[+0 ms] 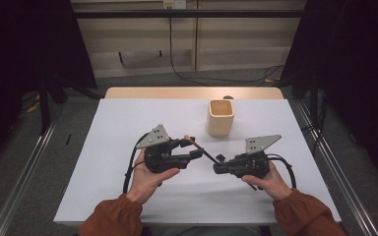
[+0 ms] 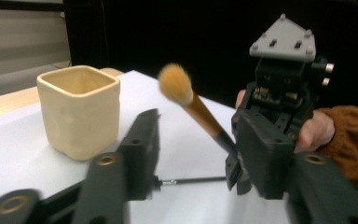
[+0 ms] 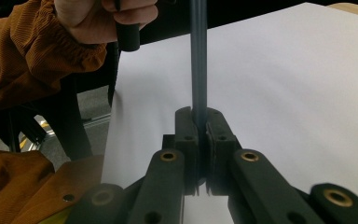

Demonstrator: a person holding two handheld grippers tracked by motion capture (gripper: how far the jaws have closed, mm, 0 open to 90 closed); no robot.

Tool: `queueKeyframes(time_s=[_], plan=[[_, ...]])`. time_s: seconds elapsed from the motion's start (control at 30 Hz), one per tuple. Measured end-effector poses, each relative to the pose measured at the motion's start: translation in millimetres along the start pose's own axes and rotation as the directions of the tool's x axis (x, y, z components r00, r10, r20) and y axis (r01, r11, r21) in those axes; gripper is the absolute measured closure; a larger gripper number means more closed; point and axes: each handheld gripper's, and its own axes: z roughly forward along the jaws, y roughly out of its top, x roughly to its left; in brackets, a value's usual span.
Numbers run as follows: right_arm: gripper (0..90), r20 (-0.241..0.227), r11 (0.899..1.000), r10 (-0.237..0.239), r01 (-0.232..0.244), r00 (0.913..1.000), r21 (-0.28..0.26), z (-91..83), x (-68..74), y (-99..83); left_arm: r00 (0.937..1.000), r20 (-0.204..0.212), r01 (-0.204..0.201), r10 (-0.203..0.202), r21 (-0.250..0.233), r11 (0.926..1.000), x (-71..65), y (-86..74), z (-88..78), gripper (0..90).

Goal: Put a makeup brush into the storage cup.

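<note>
A makeup brush (image 1: 204, 151) with tan bristles and a dark handle lies slanted between my two grippers above the white table. My right gripper (image 1: 217, 164) is shut on the end of the handle; the right gripper view shows the dark handle (image 3: 198, 56) clamped between the jaws of the right gripper (image 3: 198, 116). My left gripper (image 1: 192, 149) is open, with its jaws on either side of the brush's upper part. In the left gripper view the brush (image 2: 203, 114) passes close to the right jaw of the left gripper (image 2: 198, 135), far from the left jaw. A cream square cup (image 1: 220, 118) (image 2: 80, 112) stands upright behind them.
A white sheet (image 1: 128, 123) covers the table, with a wooden strip (image 1: 192, 92) along its far edge. A small dark thing (image 1: 228, 97) sits just behind the cup. Dark curtains hang at both sides, and cables run over the floor beyond.
</note>
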Motion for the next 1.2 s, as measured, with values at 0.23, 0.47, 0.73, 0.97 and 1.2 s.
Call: queueKeyframes(time_s=[0.23, 0.47, 0.73, 0.97, 1.2], plan=[[85.6, 0.000, 1.000, 0.004, -0.004, 1.0000, 0.010, 3.4, -0.4, -2.1, 0.9996, 0.021, 0.019, -0.019, -0.009, 0.9998, 1.0, 0.4, -0.3, 70.5], [85.6, -0.001, 1.000, 0.002, -0.002, 1.0000, 0.009, 5.3, -0.3, -2.7, 0.9990, 0.030, 0.034, -0.034, -0.010, 0.9994, 2.3, 0.5, -0.5, 73.5], [85.7, 0.015, 1.000, 0.008, -0.008, 0.9999, -0.014, 1.1, -1.7, -1.8, 0.9956, 0.051, 0.079, -0.078, -0.016, 0.9968, 2.3, -0.2, 0.7, 75.7], [85.6, 0.013, 1.000, -0.007, 0.007, 0.9999, 0.003, 4.0, -0.8, -2.2, 0.9921, 0.079, 0.099, -0.097, -0.017, 0.9950, 2.3, 0.1, 3.6, 77.3], [85.2, 0.008, 1.000, -0.019, 0.019, 0.9998, 0.009, 6.2, 0.3, -2.6, 0.9828, 0.138, 0.127, -0.122, -0.025, 0.9916, -0.5, 1.8, 4.2, 82.4]])
